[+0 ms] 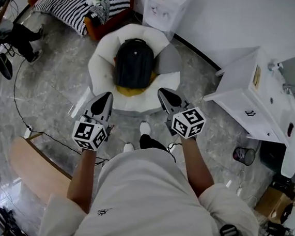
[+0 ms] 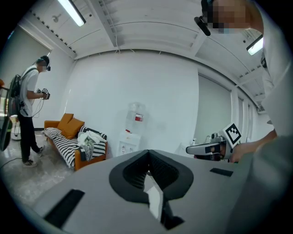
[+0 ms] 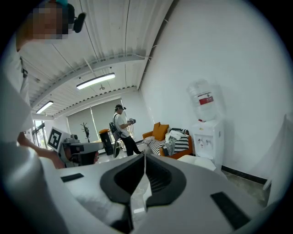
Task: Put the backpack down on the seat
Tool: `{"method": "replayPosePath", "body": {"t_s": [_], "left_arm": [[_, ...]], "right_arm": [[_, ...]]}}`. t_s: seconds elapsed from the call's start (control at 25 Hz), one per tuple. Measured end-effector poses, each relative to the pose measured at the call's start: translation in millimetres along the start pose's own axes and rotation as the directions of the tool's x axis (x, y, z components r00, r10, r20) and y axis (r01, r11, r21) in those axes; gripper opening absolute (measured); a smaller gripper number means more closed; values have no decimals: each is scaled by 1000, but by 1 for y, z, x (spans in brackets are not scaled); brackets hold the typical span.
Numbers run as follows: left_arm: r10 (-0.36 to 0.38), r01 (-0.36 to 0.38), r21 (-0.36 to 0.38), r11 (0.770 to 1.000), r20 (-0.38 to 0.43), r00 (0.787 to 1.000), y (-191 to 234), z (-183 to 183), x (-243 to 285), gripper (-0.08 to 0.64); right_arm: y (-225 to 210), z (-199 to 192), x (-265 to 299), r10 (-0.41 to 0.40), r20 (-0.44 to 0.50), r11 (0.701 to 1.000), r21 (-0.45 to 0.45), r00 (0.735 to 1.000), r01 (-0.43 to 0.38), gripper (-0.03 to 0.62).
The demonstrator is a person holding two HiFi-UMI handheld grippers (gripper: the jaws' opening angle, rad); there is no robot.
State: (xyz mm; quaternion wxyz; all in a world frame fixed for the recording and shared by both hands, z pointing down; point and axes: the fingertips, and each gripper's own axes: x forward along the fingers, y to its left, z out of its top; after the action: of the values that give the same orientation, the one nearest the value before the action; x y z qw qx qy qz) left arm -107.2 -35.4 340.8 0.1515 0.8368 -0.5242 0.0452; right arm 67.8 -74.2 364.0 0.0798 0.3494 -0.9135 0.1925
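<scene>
The black fabric backpack lies in the middle of the round white padded seat. On its near side the left claw and right claw hover apart from it, each with jaws together and empty.

The backpack lies on the seat, left gripper and right gripper before it, dispenser behind.

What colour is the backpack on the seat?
Black; the backpack shows best in the head view.
</scene>
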Motion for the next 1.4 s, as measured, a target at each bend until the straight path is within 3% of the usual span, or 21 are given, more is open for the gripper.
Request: {"method": "replayPosePath", "body": {"t_s": [0.44,0.8,1.4], "left_arm": [[-69,68,17,998,65,996,-23,3,-66,14],[-89,87,30,996,75,993,-40,0,-96,14],[-14,12,15,1000,95,995,-70,7,-79,14]], "right_arm": [[82,-19,-55,-51,36,998,-41,998,52,31],[108,-9,-85,-60,86,995,-70,994,66,31],[70,-3,-120,-37,91,998,-53,995,42,25]]}}
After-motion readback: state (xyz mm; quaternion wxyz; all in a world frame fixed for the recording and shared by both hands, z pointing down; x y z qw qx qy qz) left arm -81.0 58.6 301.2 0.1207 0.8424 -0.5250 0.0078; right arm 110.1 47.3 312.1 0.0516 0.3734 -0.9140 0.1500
